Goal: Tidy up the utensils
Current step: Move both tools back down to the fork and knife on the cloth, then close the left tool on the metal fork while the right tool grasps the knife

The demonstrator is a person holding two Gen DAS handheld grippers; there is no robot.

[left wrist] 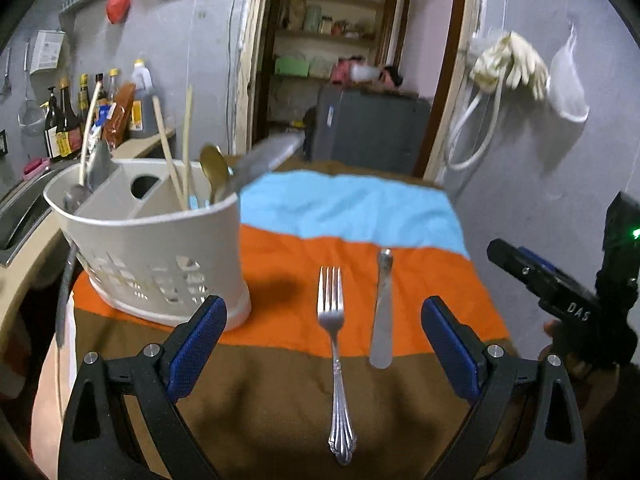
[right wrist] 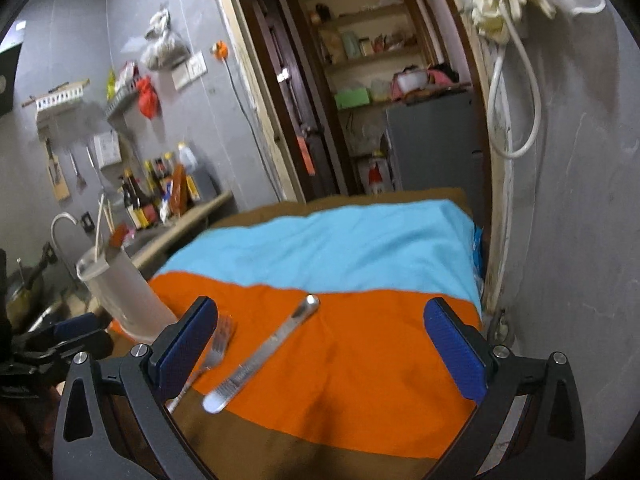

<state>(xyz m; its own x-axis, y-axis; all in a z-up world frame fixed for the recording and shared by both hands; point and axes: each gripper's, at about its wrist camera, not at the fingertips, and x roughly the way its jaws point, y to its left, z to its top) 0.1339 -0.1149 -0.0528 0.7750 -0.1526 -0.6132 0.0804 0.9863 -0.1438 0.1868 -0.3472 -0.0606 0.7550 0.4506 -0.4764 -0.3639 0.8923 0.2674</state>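
Observation:
A silver fork (left wrist: pixel 335 344) lies on the striped cloth, tines away from me, between the fingers of my open, empty left gripper (left wrist: pixel 323 344). A butter knife (left wrist: pixel 382 312) lies just right of it. A white utensil caddy (left wrist: pixel 152 256) stands at the left and holds chopsticks, a gold spoon (left wrist: pixel 214 168) and a ladle. In the right wrist view the knife (right wrist: pixel 264 356) lies diagonally and the fork (right wrist: pixel 216 350) is half hidden by the left finger. My right gripper (right wrist: pixel 324 344) is open and empty above the orange stripe. The caddy (right wrist: pixel 124 296) stands far left.
The cloth has brown, orange (right wrist: pixel 360 360) and blue (right wrist: pixel 340 248) stripes. A counter with sauce bottles (left wrist: pixel 68 120) and a sink (right wrist: pixel 64 232) runs along the left. A doorway with shelves and a grey cabinet (left wrist: pixel 368 128) lies behind. A grey wall (right wrist: pixel 580 240) stands close on the right.

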